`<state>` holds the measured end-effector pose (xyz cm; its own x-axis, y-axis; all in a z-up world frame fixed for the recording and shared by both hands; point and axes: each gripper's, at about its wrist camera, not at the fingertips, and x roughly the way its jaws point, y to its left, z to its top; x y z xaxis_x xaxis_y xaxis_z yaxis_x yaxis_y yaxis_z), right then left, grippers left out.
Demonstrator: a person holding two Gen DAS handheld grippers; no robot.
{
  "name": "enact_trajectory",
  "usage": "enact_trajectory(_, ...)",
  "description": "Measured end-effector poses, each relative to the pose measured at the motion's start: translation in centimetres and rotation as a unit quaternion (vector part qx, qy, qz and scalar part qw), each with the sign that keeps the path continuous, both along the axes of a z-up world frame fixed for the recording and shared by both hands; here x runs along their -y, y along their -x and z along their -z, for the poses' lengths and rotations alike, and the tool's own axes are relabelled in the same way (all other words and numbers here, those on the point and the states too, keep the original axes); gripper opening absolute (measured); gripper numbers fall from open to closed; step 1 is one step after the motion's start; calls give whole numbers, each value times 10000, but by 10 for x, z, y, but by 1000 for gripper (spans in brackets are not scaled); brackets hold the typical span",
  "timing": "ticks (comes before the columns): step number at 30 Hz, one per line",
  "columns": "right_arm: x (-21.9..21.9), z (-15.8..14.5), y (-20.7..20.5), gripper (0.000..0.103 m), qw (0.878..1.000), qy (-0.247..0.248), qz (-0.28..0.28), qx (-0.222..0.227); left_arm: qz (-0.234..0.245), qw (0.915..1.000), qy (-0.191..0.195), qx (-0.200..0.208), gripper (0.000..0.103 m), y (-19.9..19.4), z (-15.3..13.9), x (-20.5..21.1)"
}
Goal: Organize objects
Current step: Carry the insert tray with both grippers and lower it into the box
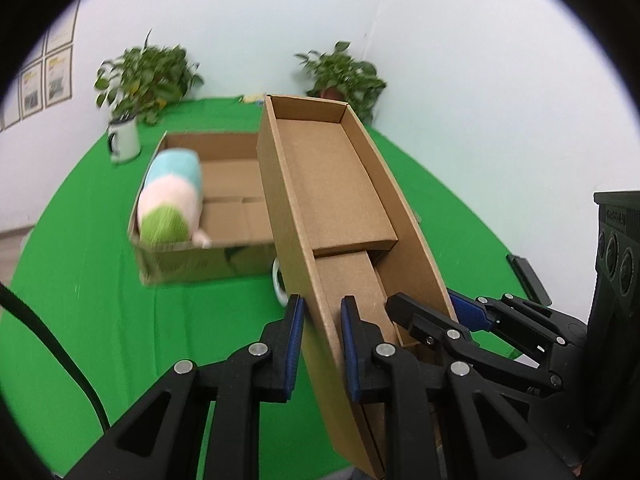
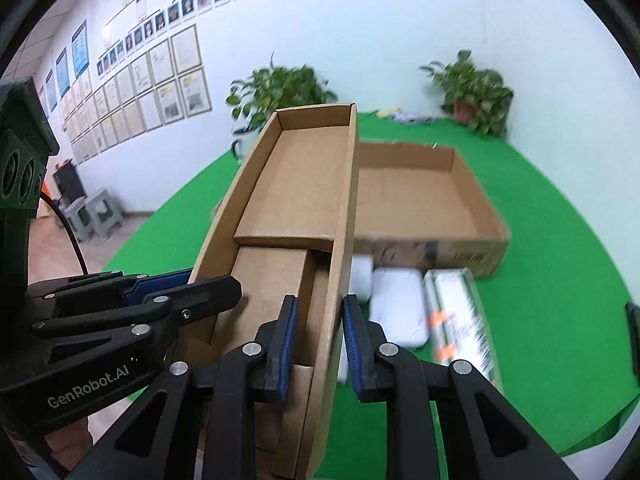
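Note:
Both grippers hold a long brown cardboard box [image 1: 340, 208] tilted above the green table [image 1: 100, 320]. My left gripper [image 1: 322, 344] is shut on its left wall; my right gripper [image 2: 318, 344] is shut on its right wall [image 2: 340, 240]. Each gripper shows in the other's view, the right one [image 1: 448, 312] and the left one [image 2: 176, 292]. A shallow open carton [image 1: 224, 204] lies behind, with a blue, pink and green plush toy [image 1: 170, 196] in its left end. White packets [image 2: 396, 304] and a foil-wrapped roll [image 2: 460, 316] lie in front of the carton [image 2: 420, 196].
Two potted plants [image 1: 144, 76] [image 1: 344, 76] stand at the table's far edge, and a white mug [image 1: 124, 140] stands by the left one. A white round object [image 1: 279, 280] peeks from under the held box. Framed papers [image 2: 160, 72] cover the left wall.

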<state>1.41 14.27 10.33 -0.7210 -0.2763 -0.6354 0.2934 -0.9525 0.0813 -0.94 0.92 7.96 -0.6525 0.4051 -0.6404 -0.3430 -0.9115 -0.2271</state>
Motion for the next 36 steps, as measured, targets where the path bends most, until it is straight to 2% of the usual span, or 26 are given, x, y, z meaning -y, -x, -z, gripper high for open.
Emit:
enact_trajectory(9,2,-57,46,20,9990,-159,166,-384,55,9997,-88,-237,17,60,-41,1)
enact_trajectory(19,13,-94,135,20,9994,-127,84,-307,-34,9997,76,-236,17,134,-69,2)
enact_trajectory(28,26,-86,225,20,10000,-54,-19,75,-143,9995,256,102,17,194,-58,5)
enact_trajectory(36,39,-43,284,20,9985,124,-85,518,-219,9972,507,494,17,236,-25,16)
